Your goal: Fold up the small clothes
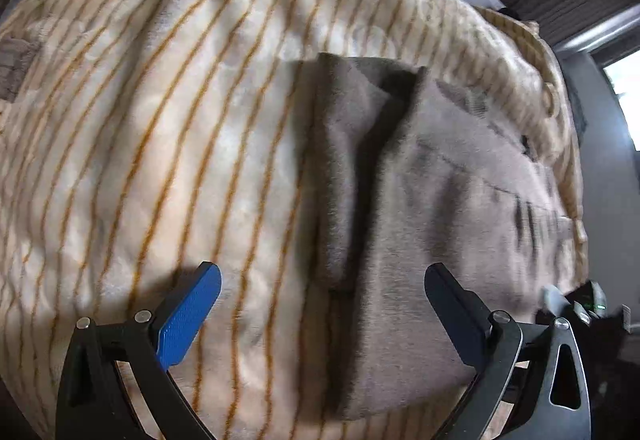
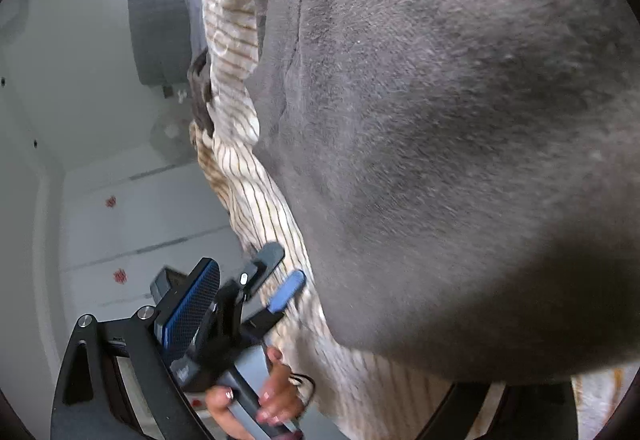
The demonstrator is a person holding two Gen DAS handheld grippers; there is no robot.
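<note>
A fluffy cream blanket with thin orange stripes covers the bed, dappled by sunlight. Beyond it, a bright window glows beside a grey wall. Pale white floor tiles lie below a grey quilted headboard.

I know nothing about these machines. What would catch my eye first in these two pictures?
In the left view, a grey garment lies partly folded on a cream striped blanket, framed by the open left tongs. In the right view the same grey cloth fills nearly the whole picture, hiding most of the right tongs. At the bottom left there, a hand holds the other tool's handle.
</note>
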